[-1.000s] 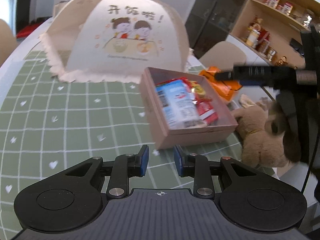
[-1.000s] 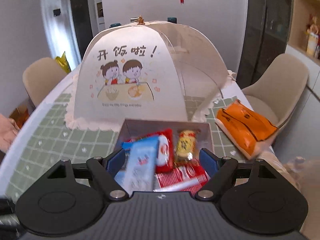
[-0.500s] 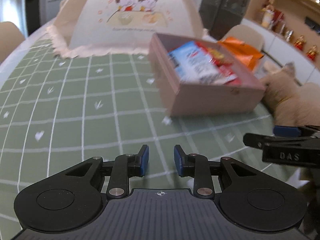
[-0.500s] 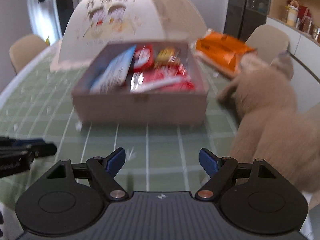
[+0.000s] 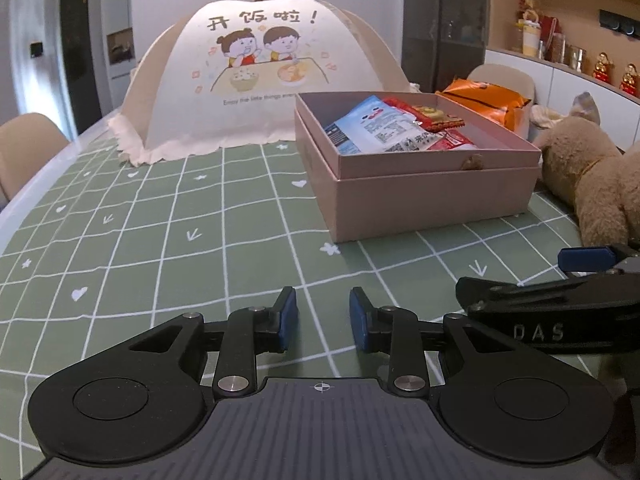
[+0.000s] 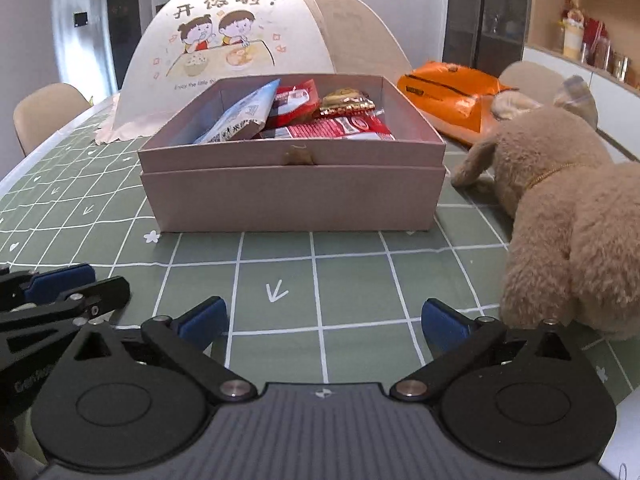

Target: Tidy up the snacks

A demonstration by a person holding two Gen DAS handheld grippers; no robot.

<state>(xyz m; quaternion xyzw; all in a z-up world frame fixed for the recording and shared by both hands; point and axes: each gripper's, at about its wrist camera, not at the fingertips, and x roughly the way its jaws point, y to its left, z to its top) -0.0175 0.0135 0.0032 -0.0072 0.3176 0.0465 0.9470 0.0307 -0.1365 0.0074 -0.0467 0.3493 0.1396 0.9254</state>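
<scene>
A pink cardboard box (image 5: 420, 196) stands open on the green checked tablecloth (image 5: 160, 240) with several snack packets in it. A blue-and-white packet (image 5: 372, 124) leans at its left, beside red wrappers (image 6: 340, 126) and a gold one (image 6: 346, 102). My left gripper (image 5: 323, 316) hovers low over the cloth, short of the box's left corner. Its jaws are opening a little, with nothing between them. My right gripper (image 6: 324, 320) faces the box's front wall (image 6: 292, 196), its jaws opening wide and empty. Each gripper shows at the edge of the other's view.
A domed mesh food cover (image 5: 260, 76) with a cartoon print stands behind the box. An orange bag (image 6: 448, 92) lies at the back right. A tan plush toy (image 6: 568, 216) sits close to the right of the box and my right gripper. Beige chairs (image 6: 44, 112) ring the table.
Both grippers have dropped from above the box to just over the cloth in front of it. The right jaws have spread wider. The snacks in the box have not moved.
</scene>
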